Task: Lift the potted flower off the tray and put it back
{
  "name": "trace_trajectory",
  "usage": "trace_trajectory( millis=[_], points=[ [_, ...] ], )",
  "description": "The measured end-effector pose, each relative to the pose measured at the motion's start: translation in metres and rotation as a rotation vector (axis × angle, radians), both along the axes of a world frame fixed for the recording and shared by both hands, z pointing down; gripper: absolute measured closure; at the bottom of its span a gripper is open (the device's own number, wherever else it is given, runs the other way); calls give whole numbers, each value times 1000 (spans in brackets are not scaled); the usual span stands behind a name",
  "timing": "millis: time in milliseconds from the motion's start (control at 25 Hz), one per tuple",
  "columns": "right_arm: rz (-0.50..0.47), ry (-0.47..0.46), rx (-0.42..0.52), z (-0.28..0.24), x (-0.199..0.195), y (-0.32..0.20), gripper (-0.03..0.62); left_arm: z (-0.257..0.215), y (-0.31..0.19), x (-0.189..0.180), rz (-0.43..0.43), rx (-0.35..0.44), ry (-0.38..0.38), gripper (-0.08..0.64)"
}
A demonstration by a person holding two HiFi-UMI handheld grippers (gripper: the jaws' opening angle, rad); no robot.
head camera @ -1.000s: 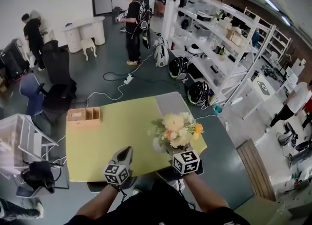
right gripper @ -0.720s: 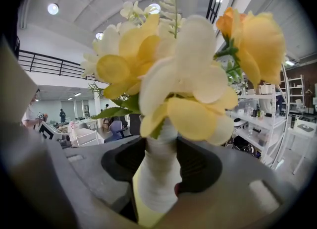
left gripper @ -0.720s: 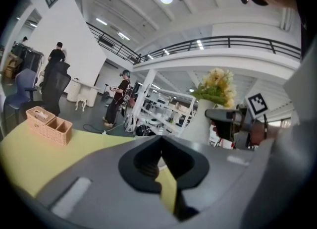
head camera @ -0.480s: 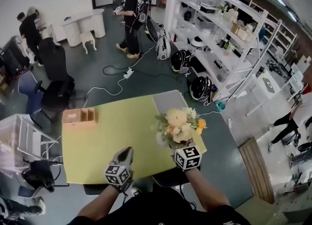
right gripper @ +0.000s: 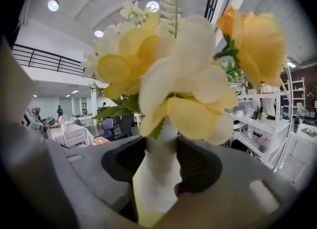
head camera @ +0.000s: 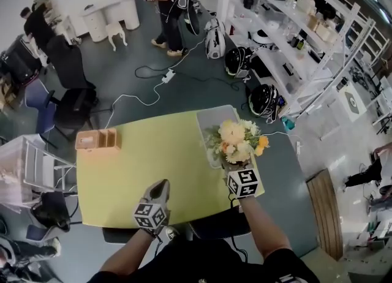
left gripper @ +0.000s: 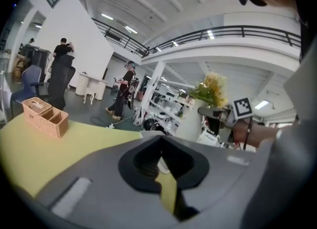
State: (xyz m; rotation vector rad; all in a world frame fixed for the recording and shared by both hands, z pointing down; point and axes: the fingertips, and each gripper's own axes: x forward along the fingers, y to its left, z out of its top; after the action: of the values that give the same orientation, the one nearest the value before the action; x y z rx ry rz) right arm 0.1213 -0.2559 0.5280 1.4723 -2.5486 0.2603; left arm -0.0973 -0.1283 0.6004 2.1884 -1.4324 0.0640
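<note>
The potted flower [head camera: 236,141], a bunch of yellow, cream and orange blooms, hangs over the right side of the grey tray [head camera: 207,121] at the far right of the yellow-green table [head camera: 135,171]. Its white pot [right gripper: 157,173] sits between the jaws of my right gripper [head camera: 236,165], which is shut on it. From above, the blooms hide the pot and the fingertips. My left gripper [head camera: 160,185] is near the table's front edge, left of the flower, shut with nothing in it. In the left gripper view the flower [left gripper: 213,89] shows at the right.
A small wicker box [head camera: 97,139] stands at the table's far left edge. Left of the table are a white wire rack [head camera: 24,171] and office chairs [head camera: 73,107]. White shelving [head camera: 306,37] lines the right, cables lie on the floor, and people stand at the back.
My right gripper has carried the flower away from the table's near edge, over to the grey tray. The left gripper has shifted a little along the front edge.
</note>
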Motion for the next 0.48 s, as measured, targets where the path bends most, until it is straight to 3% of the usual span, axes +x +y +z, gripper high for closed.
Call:
trace_trajectory(
  millis=[480],
  points=[
    [28, 16, -21, 99, 51, -118, 390, 59, -68, 35, -44, -75, -59, 552]
  ],
)
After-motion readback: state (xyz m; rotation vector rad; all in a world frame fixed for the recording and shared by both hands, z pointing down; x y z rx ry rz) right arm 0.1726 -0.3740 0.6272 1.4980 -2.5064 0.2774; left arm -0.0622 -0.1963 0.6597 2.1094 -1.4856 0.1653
